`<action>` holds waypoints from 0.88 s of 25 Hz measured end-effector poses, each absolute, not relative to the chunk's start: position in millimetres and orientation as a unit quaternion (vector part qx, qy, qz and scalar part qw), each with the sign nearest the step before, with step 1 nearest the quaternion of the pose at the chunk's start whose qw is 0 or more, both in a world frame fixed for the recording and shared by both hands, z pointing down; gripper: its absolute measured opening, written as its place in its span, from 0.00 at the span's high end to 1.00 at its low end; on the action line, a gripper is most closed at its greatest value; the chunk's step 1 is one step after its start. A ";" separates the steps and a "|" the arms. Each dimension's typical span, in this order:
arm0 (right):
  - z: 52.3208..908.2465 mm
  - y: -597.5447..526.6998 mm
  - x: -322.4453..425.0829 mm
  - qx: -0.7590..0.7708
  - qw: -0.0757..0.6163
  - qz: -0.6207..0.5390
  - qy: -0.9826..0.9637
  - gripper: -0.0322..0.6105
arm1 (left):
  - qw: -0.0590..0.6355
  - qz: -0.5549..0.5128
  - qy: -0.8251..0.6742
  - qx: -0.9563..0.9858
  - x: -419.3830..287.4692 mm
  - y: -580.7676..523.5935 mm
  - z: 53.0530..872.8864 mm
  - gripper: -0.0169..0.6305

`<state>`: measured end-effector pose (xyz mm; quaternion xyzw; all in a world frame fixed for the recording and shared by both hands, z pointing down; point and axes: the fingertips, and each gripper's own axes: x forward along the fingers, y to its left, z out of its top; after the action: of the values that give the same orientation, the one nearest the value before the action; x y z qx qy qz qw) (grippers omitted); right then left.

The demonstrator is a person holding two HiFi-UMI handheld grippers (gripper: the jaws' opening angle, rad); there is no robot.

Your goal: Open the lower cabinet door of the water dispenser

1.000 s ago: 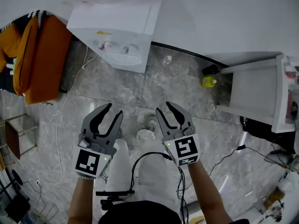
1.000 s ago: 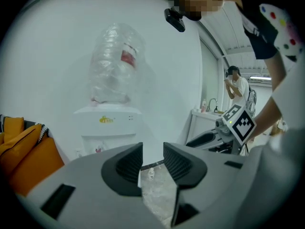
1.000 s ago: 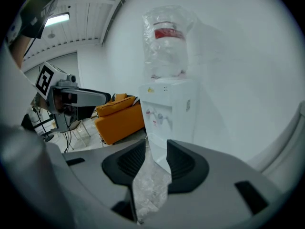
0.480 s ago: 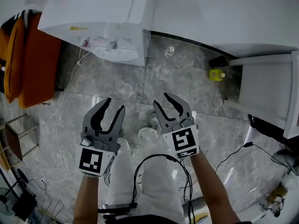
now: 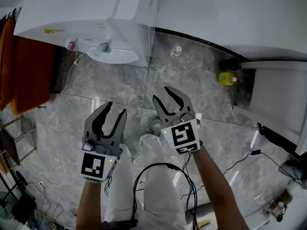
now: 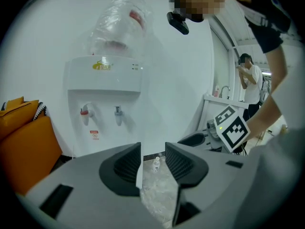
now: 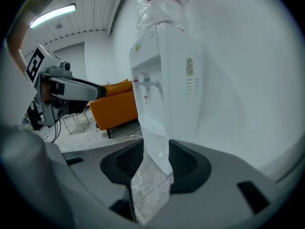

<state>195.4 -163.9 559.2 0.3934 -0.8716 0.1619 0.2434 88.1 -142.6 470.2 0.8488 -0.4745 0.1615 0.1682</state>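
Two hand-held grippers are out in front of the person, low over the grey stone floor (image 5: pixel 110 80). The left hand-held gripper (image 5: pixel 116 108) has its jaws partly apart, with nothing between them. The right hand-held gripper (image 5: pixel 161 94) is just beside it. Its jaws are opening, and they are wide, with nothing between them either.

Both point at the water dispenser (image 5: pixel 86 18). It is white and stands against the white wall (image 5: pixel 230 13), well apart from both grippers. A clear bottle (image 6: pixel 119 27) sits upside down on top of it. On its front are a red tap (image 6: pixel 85 112) and a grey tap (image 6: pixel 117 111), side by side. I cannot pick out the lower cabinet door, because the low part of the front is mostly hidden.

An orange sofa (image 5: pixel 29 71) is next to the dispenser. A thin white cord (image 5: pixel 62 109) lies on the floor near it. A small bottle (image 5: pixel 176 51) stands by the wall, and a yellow thing (image 5: pixel 226 78) sits farther along.
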 end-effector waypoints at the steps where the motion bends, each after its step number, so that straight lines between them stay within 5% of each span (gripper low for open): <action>1: 566.1 -167.2 194.5 0.389 0.244 0.162 -0.874 0.71 | 0.168 0.162 -0.473 0.849 89.3 -144.7 475.5 0.73; 22: 718.7 -248.4 168.4 0.381 0.305 0.165 -0.857 0.68 | 0.187 0.177 -0.482 0.837 82.7 -168.3 579.2 0.73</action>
<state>168.4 -248.4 718.7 0.3812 -0.8571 0.1655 0.3046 82.7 -168.3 579.2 0.8373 -0.4825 0.1769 0.1868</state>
